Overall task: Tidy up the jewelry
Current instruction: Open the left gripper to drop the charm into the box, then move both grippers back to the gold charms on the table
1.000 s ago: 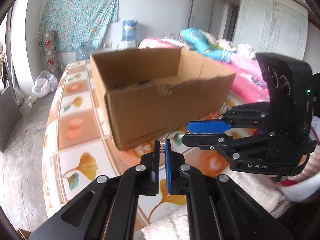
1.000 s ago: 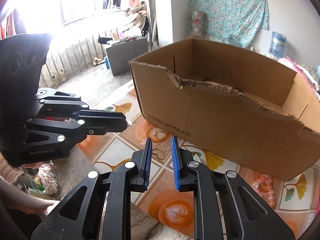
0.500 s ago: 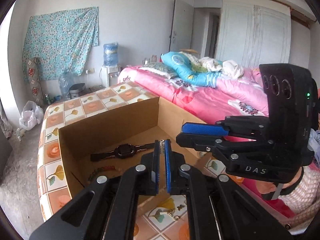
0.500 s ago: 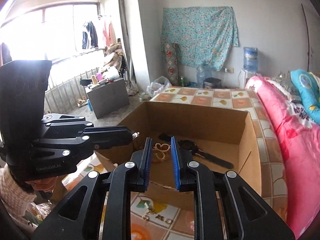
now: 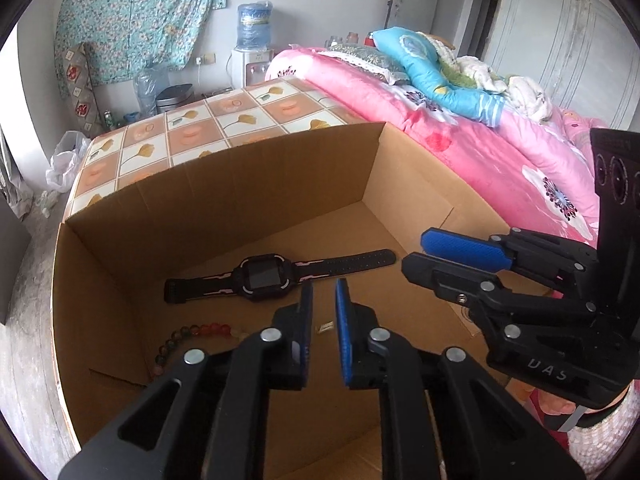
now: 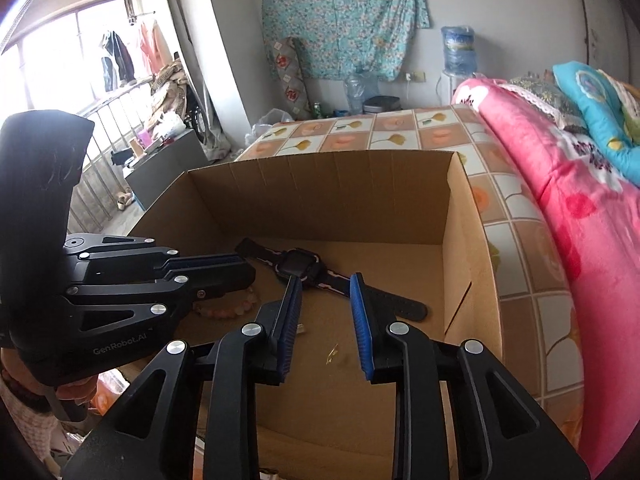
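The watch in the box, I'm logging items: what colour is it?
Black watch with pink trim on case and strap, clearest in the left wrist view.

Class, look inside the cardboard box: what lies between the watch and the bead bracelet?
Only bare cardboard floor separates the watch and bead bracelet, shown in the left wrist view.

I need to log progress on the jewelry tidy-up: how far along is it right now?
Done: the black watch, a bead bracelet and two small pieces lie in the cardboard box. In hand: nothing; the left gripper and right gripper hang open over the box. Left: no loose jewelry shows outside the box, so I cannot tell.
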`<state>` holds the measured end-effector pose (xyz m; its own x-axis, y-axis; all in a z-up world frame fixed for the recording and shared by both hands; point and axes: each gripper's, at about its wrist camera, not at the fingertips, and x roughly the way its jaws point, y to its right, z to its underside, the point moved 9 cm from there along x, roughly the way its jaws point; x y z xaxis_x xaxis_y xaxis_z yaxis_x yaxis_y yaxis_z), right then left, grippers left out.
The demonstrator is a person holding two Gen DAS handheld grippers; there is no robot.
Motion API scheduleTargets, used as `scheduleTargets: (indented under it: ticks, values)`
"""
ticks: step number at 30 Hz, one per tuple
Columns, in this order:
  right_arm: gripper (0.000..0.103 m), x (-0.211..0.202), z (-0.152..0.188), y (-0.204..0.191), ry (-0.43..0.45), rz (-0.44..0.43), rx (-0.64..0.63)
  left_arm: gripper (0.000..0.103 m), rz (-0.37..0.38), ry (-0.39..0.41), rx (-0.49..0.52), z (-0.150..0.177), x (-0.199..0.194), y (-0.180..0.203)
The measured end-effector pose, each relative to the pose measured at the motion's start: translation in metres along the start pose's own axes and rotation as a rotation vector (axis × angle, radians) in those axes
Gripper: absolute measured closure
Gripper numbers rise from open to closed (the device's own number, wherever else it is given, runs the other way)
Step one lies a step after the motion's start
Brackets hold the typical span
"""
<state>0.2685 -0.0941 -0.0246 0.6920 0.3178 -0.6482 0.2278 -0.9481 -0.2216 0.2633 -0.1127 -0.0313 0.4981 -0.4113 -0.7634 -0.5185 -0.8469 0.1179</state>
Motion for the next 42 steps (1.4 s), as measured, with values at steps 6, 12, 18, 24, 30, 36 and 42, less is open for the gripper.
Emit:
scheduleTargets:
  ticks: [6,12,18,24,30,36,42]
  values:
    - [0.075,-0.015,-0.009,0.005,0.053,-0.004,0.011,0.079,-0.035,0.042,0.008,-0.004,-0.010,-0.001]
    - [0.071,-0.040,-0.016,0.004,0.118,-0.026,0.017,0.079,-0.031,0.127,0.024,-0.001,-0.044,0.005]
    - [0.066,-0.086,-0.011,0.000,0.218,-0.062,-0.008,0.076,-0.012,0.222,0.051,0.026,-0.096,0.012]
    - [0.066,-0.115,0.018,-0.006,0.237,-0.104,-0.042,0.068,0.004,0.249,0.062,0.076,-0.128,0.018]
    - [0.066,-0.113,0.059,-0.020,0.166,-0.137,-0.062,0.067,0.060,0.215,0.048,0.122,-0.130,0.024]
    - [0.066,-0.085,0.106,-0.028,0.033,-0.146,-0.003,0.067,0.075,0.127,0.028,0.154,-0.095,0.034]
    - [0.070,-0.056,0.144,-0.033,-0.082,-0.135,0.036,0.067,0.032,0.084,0.093,0.170,-0.059,0.046]
